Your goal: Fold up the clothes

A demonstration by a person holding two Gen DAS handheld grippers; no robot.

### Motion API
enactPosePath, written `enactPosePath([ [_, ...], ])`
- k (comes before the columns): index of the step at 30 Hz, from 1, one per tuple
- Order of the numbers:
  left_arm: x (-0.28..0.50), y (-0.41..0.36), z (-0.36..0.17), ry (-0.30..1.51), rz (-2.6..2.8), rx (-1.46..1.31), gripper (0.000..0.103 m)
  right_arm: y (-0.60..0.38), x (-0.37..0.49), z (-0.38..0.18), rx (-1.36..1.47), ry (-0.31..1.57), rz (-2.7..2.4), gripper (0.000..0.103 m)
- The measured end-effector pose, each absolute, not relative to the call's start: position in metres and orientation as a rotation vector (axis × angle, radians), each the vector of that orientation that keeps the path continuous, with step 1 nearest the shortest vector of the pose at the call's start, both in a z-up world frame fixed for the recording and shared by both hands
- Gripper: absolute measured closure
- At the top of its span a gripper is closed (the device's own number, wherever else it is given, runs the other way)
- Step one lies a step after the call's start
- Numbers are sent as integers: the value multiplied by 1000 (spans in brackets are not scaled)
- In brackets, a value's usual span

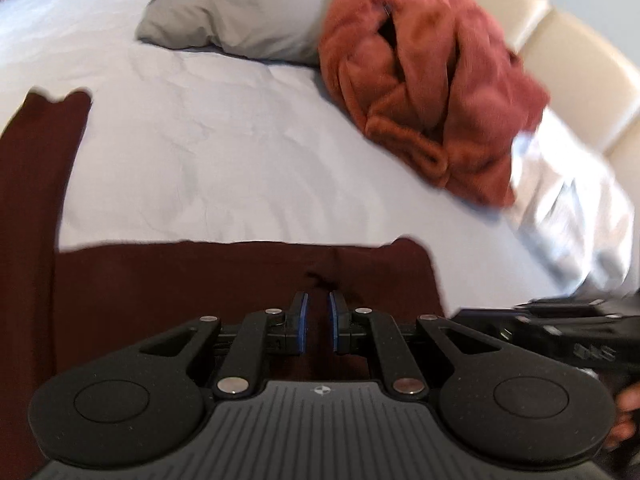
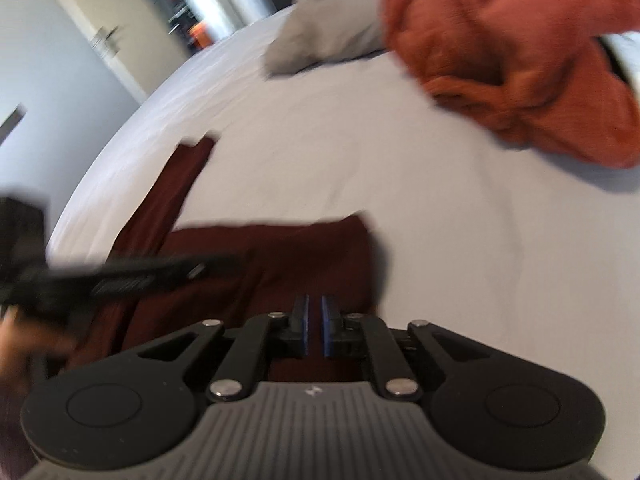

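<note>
A dark maroon garment lies flat on the white bed sheet, and a long part of it runs away along the left. My left gripper is shut on a puckered fold at the garment's near edge. In the right wrist view the same garment lies under my right gripper. Its jaws stand nearly together with a slim gap, and blur hides whether cloth is pinched. The right gripper's black body shows at the left view's right edge. The left tool crosses the right view as a blur.
A crumpled rust-orange fleece is heaped at the far right, against a grey pillow and a white pillow. A cream padded headboard stands behind them. A door and wall lie beyond the bed's left side.
</note>
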State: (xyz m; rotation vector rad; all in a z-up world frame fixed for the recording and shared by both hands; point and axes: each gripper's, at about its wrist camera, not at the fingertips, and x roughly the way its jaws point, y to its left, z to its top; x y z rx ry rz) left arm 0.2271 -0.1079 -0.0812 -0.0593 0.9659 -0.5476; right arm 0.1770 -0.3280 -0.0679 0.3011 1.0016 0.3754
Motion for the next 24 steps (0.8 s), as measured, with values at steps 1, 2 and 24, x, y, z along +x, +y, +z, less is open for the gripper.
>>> enactPosePath([
  [1, 229, -110, -82, 963, -549, -23, 95, -320, 174, -67, 257, 1008, 401, 63],
  [2, 230, -110, -83, 958, -556, -2, 95, -313, 170, -66, 204, 1005, 414, 49],
  [24, 266, -109, -100, 955, -668, -49, 89, -259, 133, -82, -69, 1128, 685, 98],
])
